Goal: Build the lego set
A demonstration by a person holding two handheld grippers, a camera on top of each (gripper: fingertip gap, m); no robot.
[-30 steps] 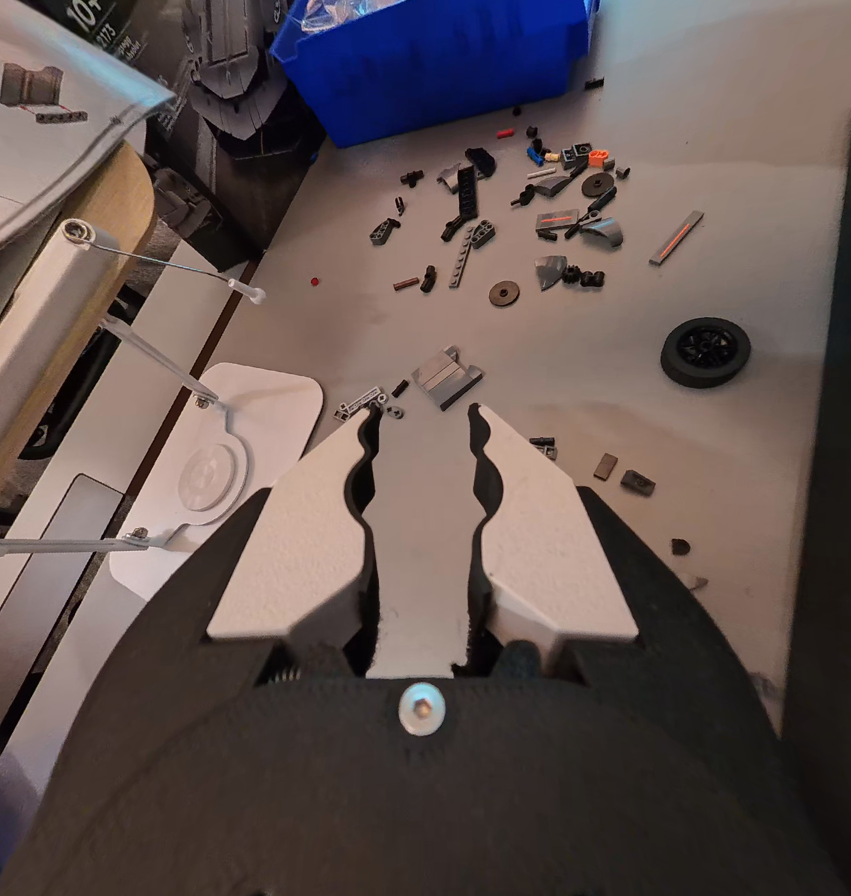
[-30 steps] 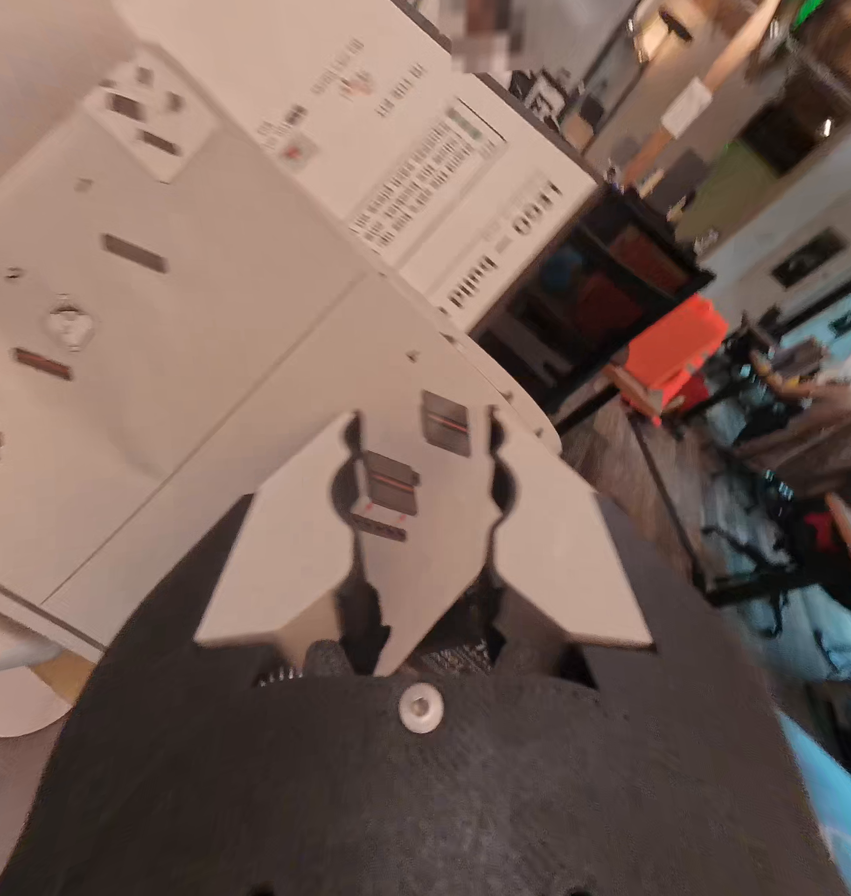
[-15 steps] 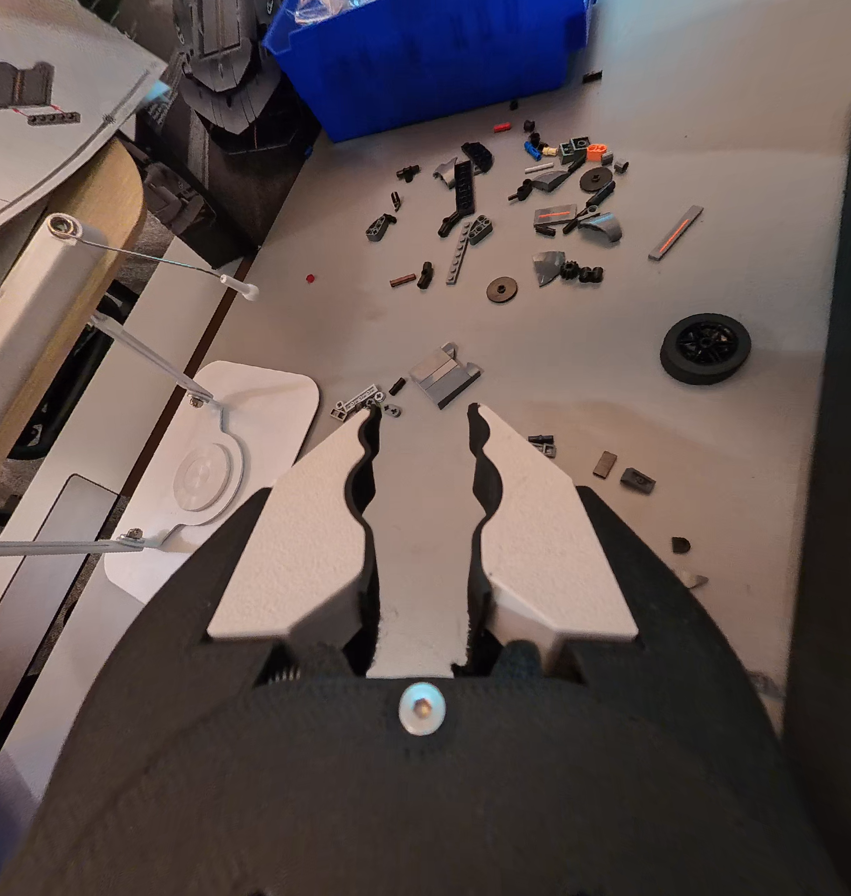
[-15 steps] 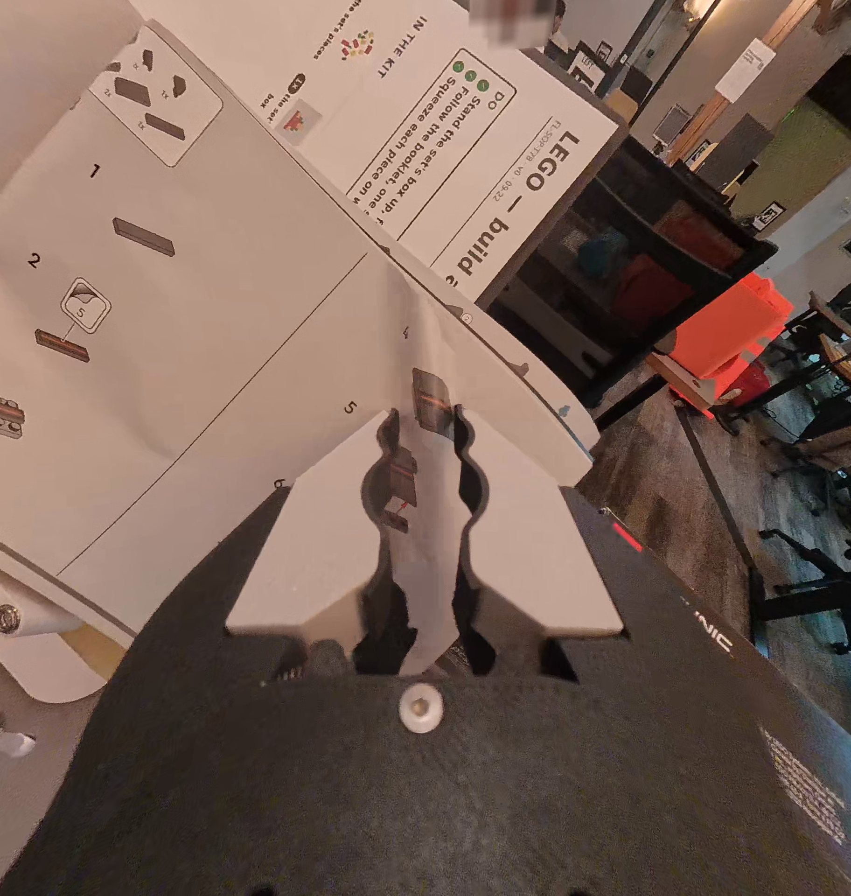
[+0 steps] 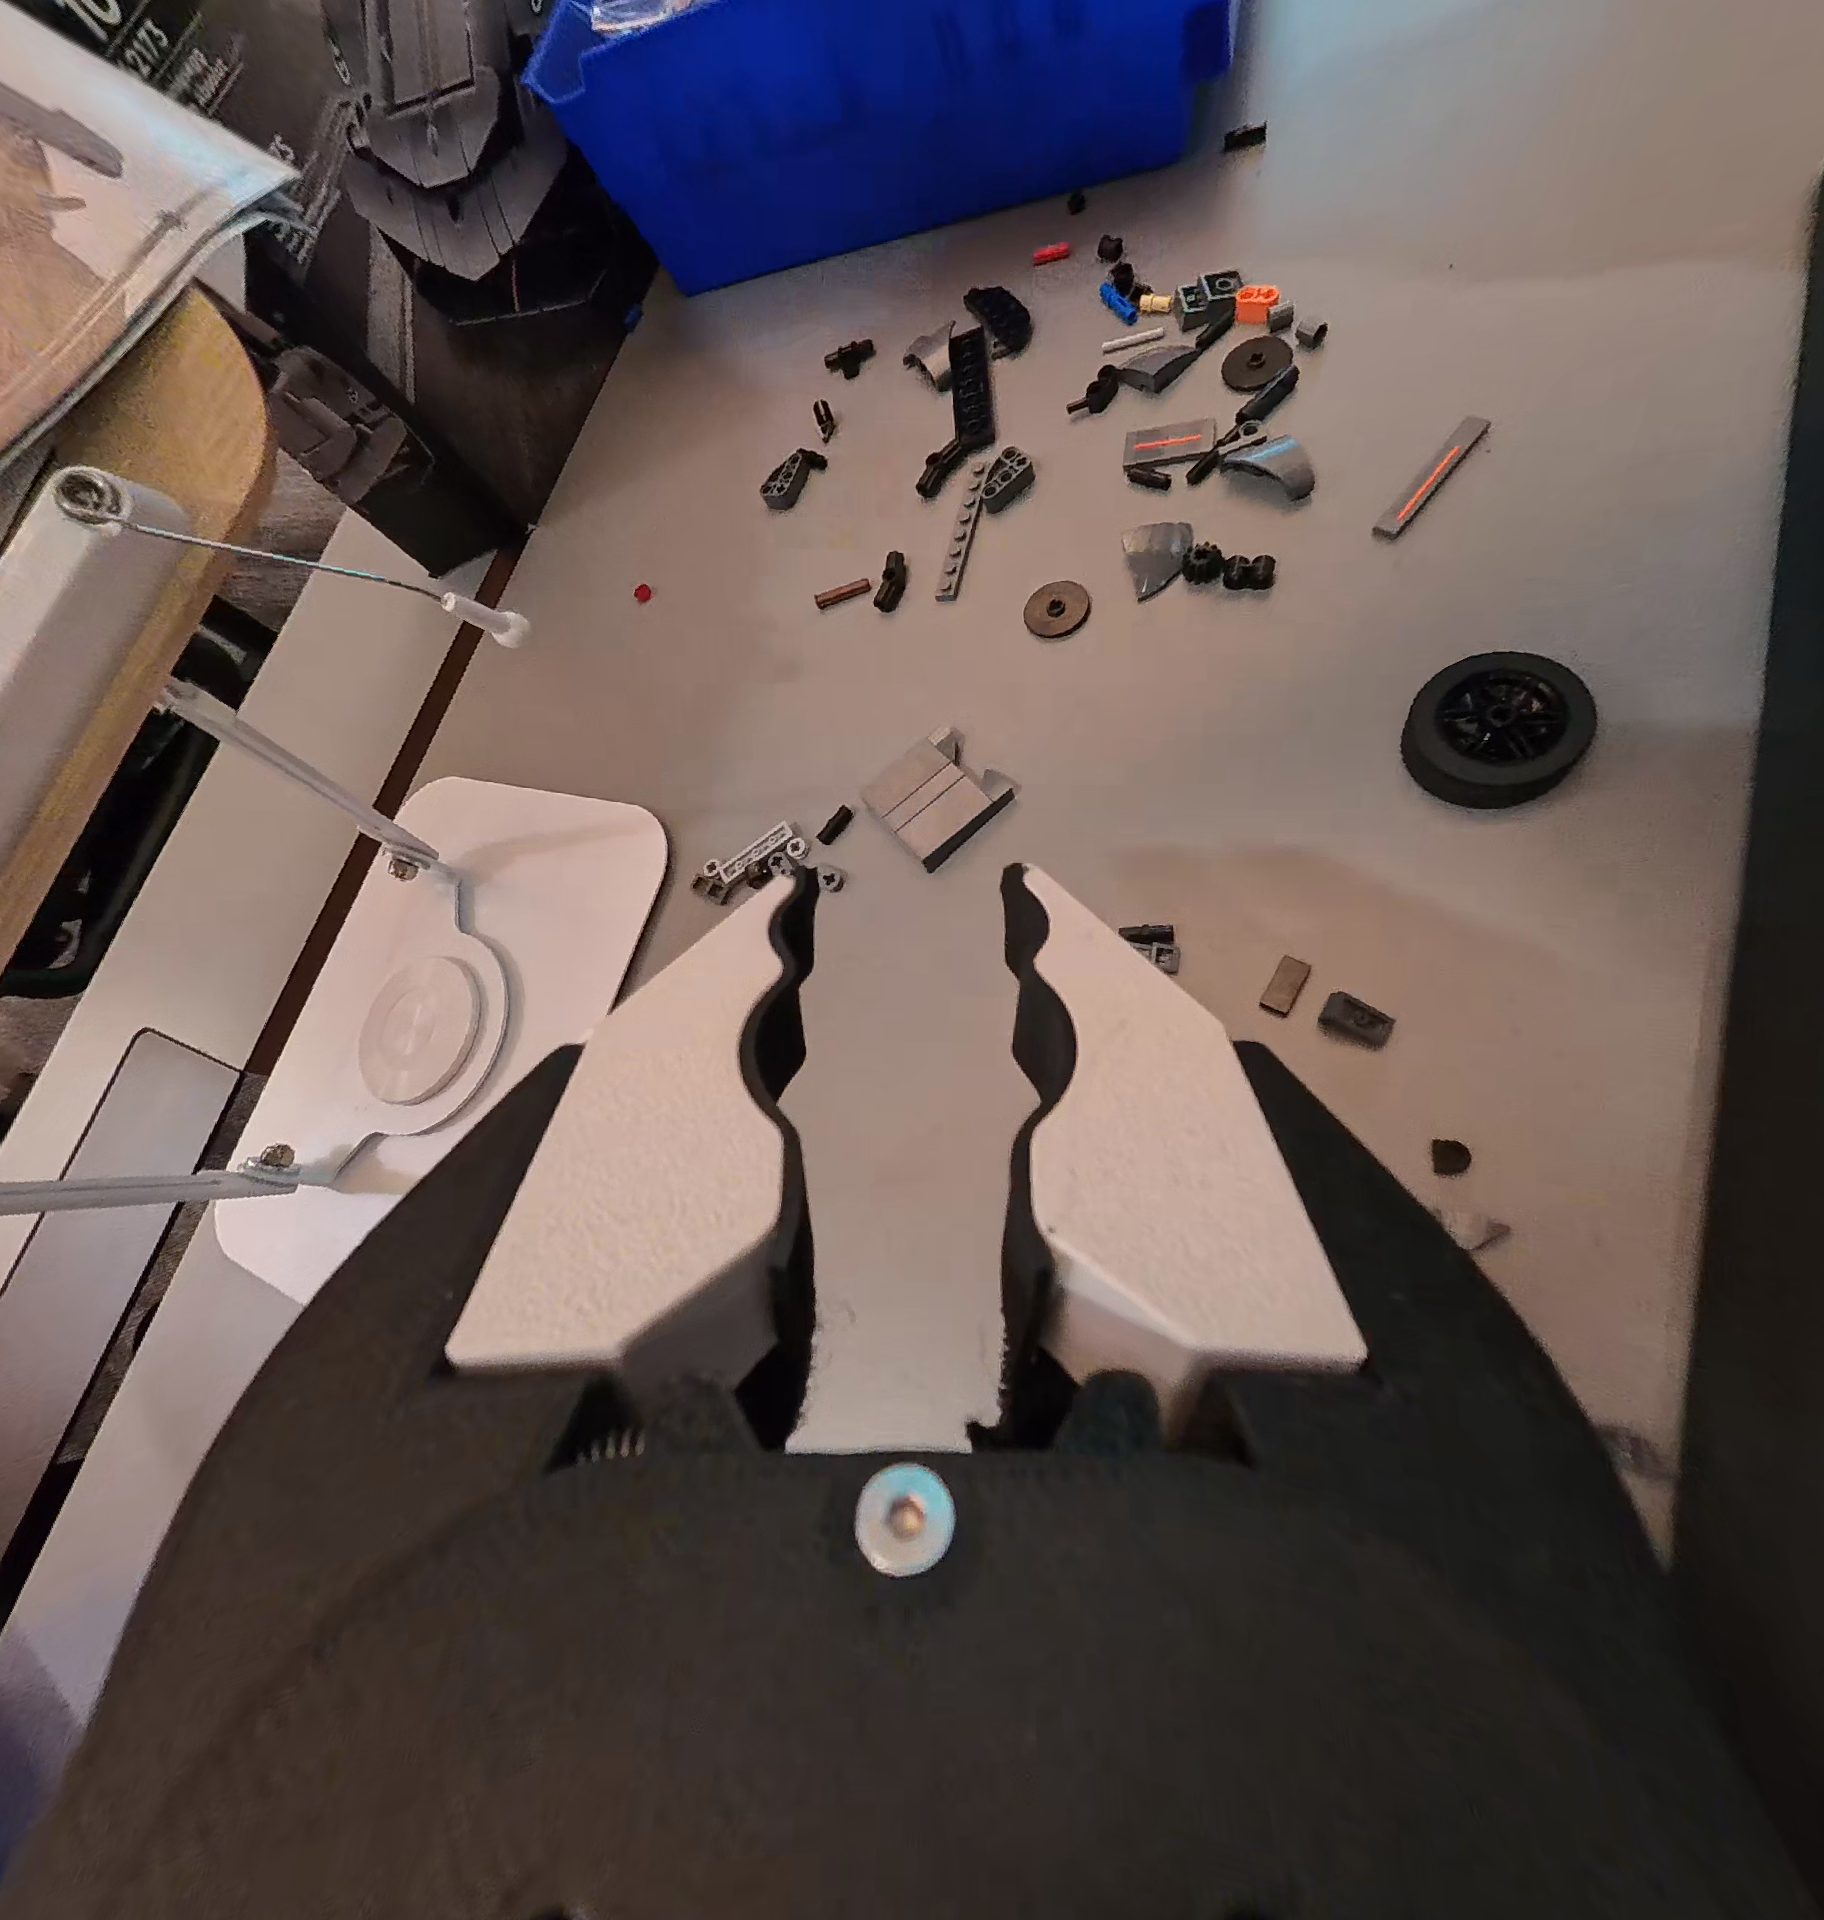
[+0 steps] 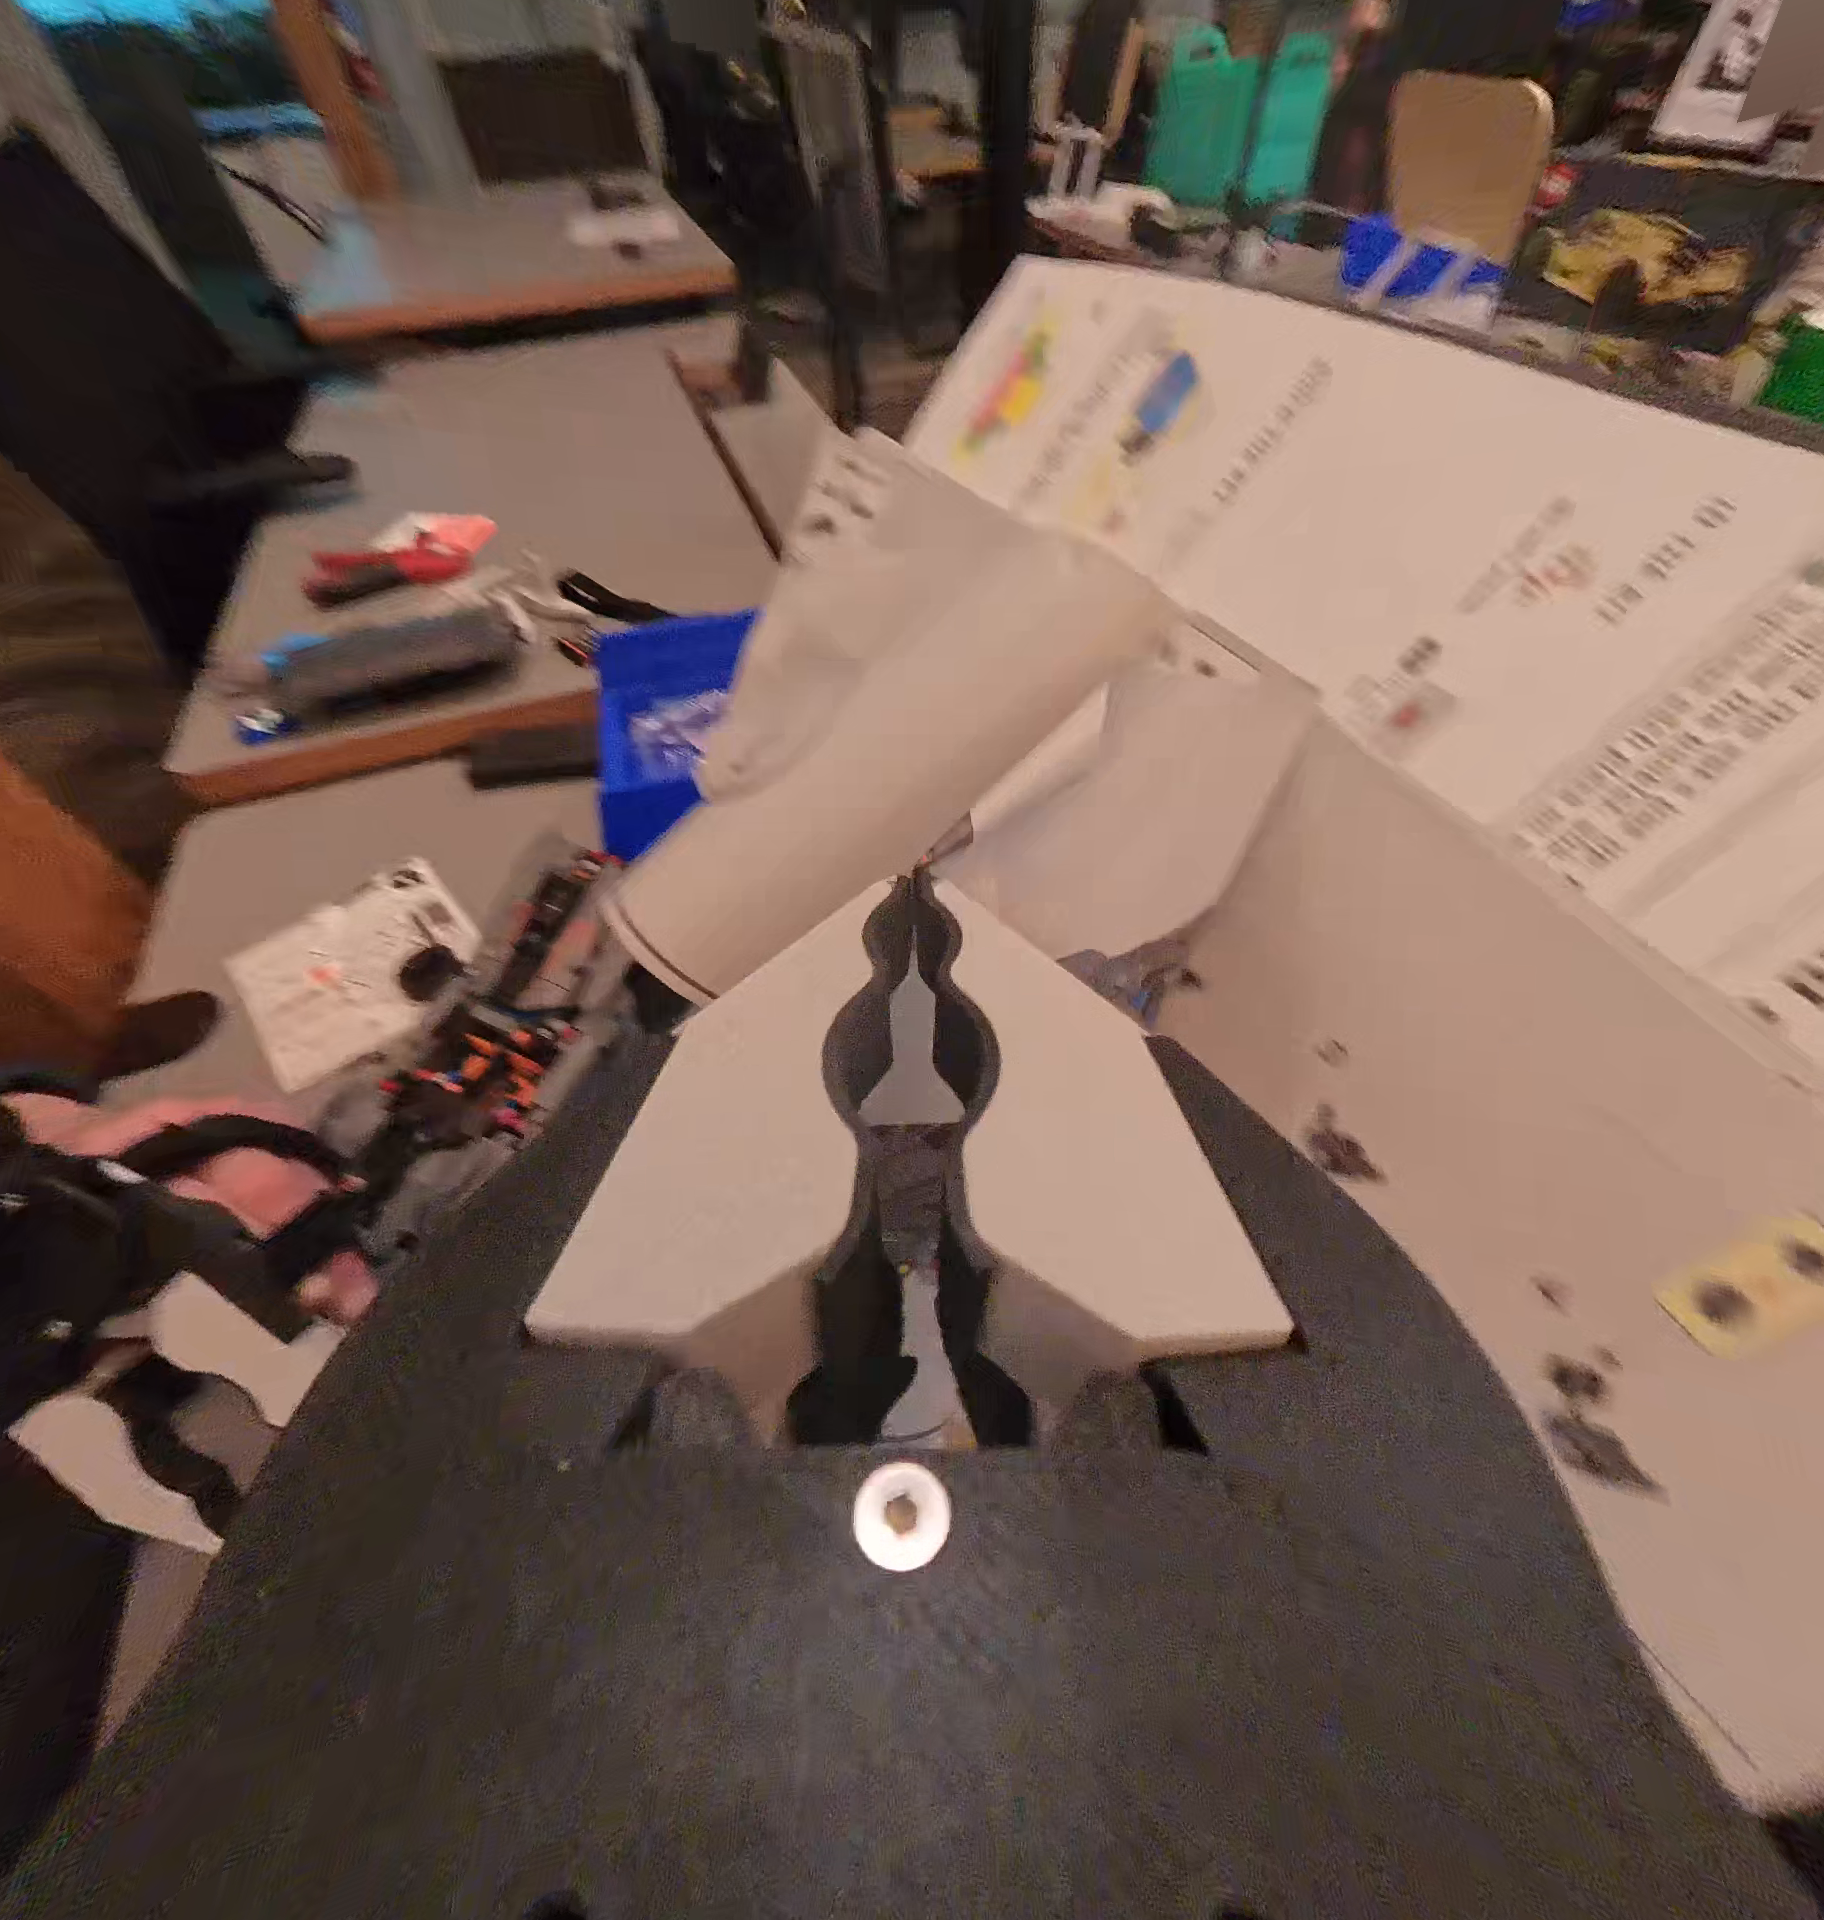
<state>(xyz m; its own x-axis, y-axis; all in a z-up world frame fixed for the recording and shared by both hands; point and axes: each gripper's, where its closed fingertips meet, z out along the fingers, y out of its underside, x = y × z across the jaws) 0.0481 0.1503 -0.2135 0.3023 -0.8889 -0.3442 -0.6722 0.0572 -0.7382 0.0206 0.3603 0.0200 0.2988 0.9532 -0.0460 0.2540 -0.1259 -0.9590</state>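
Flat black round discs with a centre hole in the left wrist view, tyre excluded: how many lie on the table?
2. One disc lies near the middle of the scattered pieces. The other disc lies farther back, beside the orange piece. More may hide under other parts.

Right tool (image 6: 913,896): jaws gone from apart to closed on a page (image 6: 918,727) corner. Page now lifted and curled.

Printed set box (image 5: 440,312), printed booklet page (image 6: 1459,644), wording withheld
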